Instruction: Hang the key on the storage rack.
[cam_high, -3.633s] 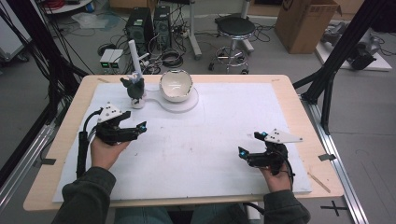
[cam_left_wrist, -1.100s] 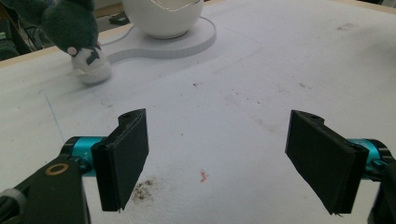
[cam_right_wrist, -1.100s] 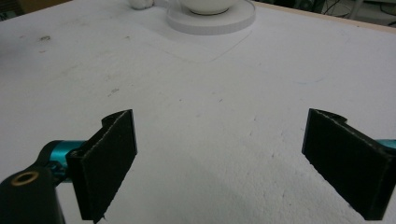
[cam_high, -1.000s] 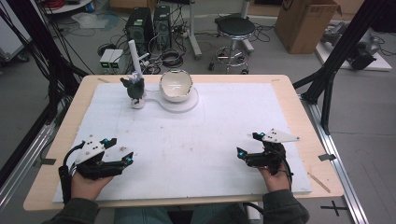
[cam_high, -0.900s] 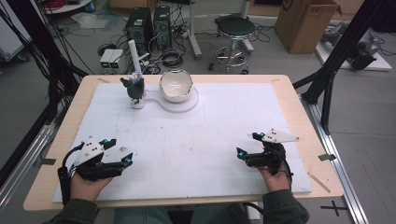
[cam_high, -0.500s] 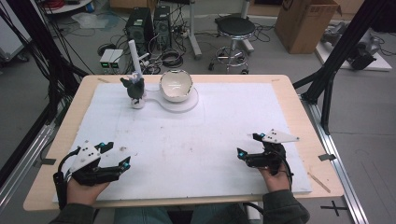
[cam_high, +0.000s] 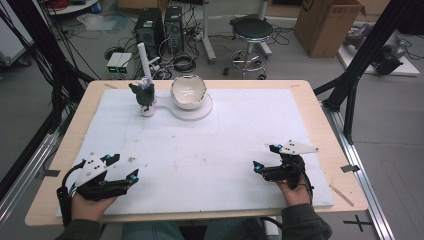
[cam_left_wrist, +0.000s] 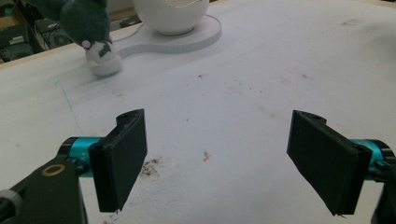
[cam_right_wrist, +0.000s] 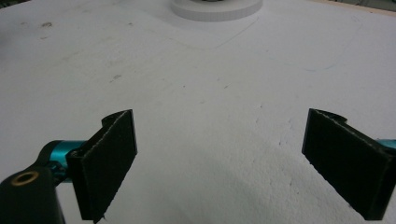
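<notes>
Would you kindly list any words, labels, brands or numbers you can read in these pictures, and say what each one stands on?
No text can be read with certainty.
Brown cardboard box on the floor: a dark round mark at its top edge, too small to read.
Black cross mark on the floor: a sign, not a word.
White egg-shaped bowl, black left gripper and black right gripper: no lettering visible.

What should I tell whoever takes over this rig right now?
Left claw: open, holding nothing, low over the near left corner of the white mat.
Right claw: open, holding nothing, near the right front of the mat.
The white bowl sits on its round white base at the far side; the small dark green toy stands just left of it with a white tube rising behind it.
Done: nothing is held.
Left: presumably reach forward for the toy or bowl.
</notes>
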